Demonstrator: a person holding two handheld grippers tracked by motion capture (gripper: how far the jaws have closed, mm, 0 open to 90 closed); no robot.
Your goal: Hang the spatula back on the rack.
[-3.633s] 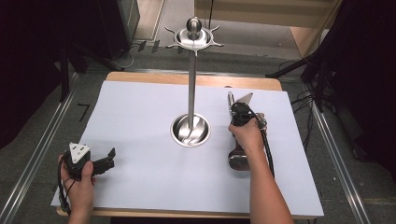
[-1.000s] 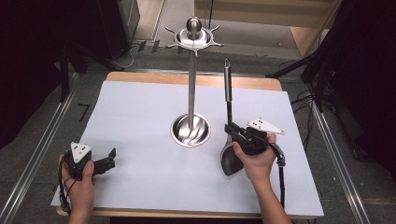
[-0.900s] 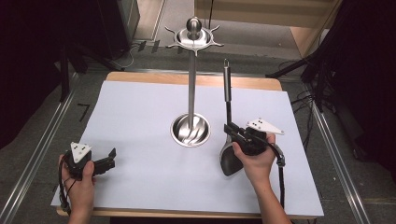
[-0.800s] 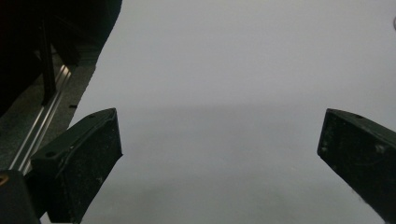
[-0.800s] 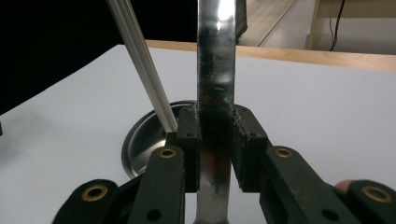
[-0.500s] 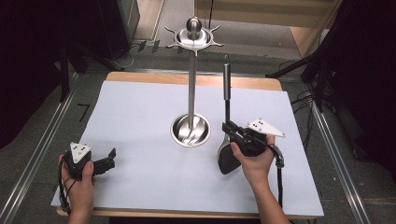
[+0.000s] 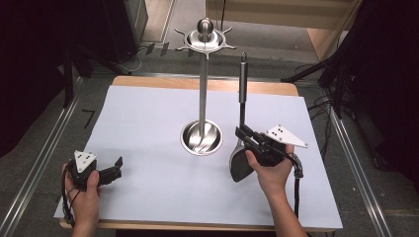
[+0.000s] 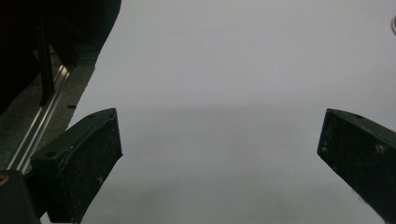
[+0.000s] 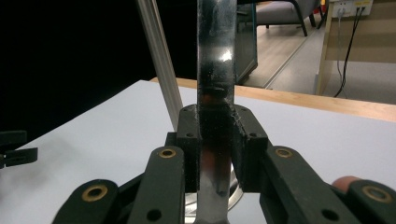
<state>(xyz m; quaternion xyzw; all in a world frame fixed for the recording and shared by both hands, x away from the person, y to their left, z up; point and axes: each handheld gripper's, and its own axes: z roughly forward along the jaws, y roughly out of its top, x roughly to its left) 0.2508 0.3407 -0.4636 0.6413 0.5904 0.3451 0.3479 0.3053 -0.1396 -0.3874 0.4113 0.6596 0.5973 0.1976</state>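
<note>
High view: right gripper [image 7: 245, 134] clamps an upright ladle [image 7: 240, 148]; left gripper [image 7: 116, 168] gapes wide.

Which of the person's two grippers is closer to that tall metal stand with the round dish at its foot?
The right. The right gripper, clamped on a metal spatula, sits just beside the stand and its base. The left gripper rests open near the table's front left corner, well apart from it.

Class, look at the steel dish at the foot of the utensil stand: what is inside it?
Inside the dish stands the upright pole of the stand; the polished bowl around it looks bare. The right gripper holds a spatula beside it, outside.
</note>
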